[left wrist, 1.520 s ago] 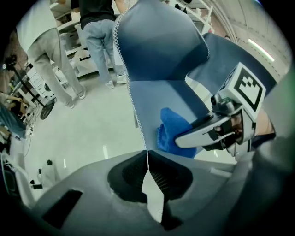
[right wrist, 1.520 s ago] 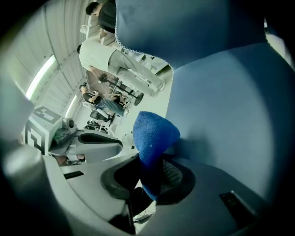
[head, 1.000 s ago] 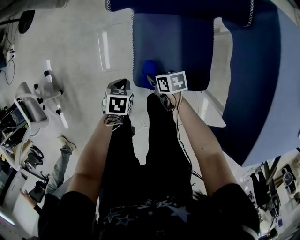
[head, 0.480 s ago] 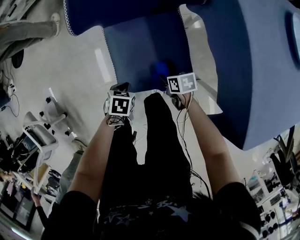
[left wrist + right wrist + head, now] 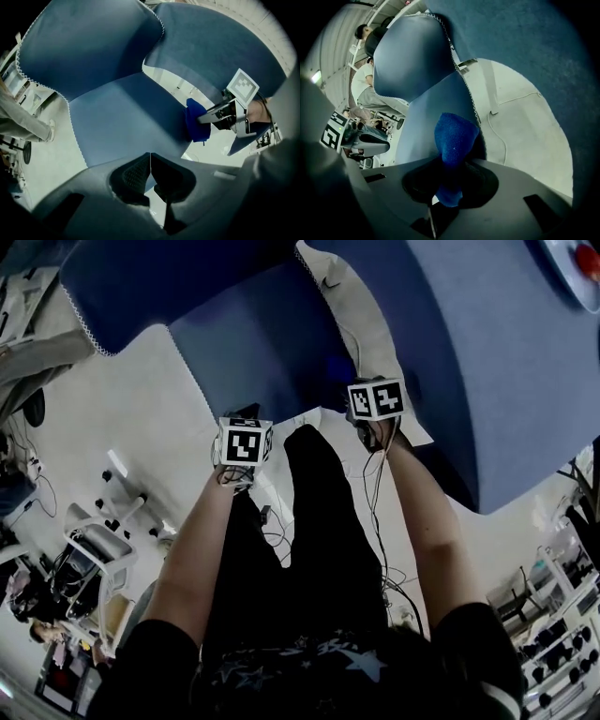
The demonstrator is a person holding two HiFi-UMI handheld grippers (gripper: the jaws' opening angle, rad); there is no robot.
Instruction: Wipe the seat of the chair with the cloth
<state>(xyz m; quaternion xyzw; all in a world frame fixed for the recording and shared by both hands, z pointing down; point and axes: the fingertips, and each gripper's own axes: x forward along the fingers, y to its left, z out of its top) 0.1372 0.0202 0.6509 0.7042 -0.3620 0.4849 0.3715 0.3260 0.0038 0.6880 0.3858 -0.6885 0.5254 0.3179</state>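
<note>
**Head view** – The left gripper (image 5: 246, 423) and right gripper (image 5: 373, 385) are held side by side above the person's legs (image 5: 319, 512), both aimed at the near edge of the seat (image 5: 253, 352). The backrest (image 5: 141, 277) rises beyond the seat. A large blue cover (image 5: 497, 362) fills the right side, just beside the right gripper. The pale floor (image 5: 150, 418) surrounds the chair.

**Left gripper view** – The jaws are pressed together with nothing between them. The seat lies ahead, unobstructed. The right gripper enters from the right and carries the cloth (image 5: 197, 124) at the seat's right edge; contact between cloth and seat cannot be told. A person in light clothes (image 5: 21, 126) stands at the left edge, well apart.

**Right gripper view** – The jaws are clamped on the cloth, which sticks out ahead and hides part of the seat's edge. The left gripper shows at the left. A cable (image 5: 490, 113) lies on the floor to the right of the seat. People sit beyond the backrest
</note>
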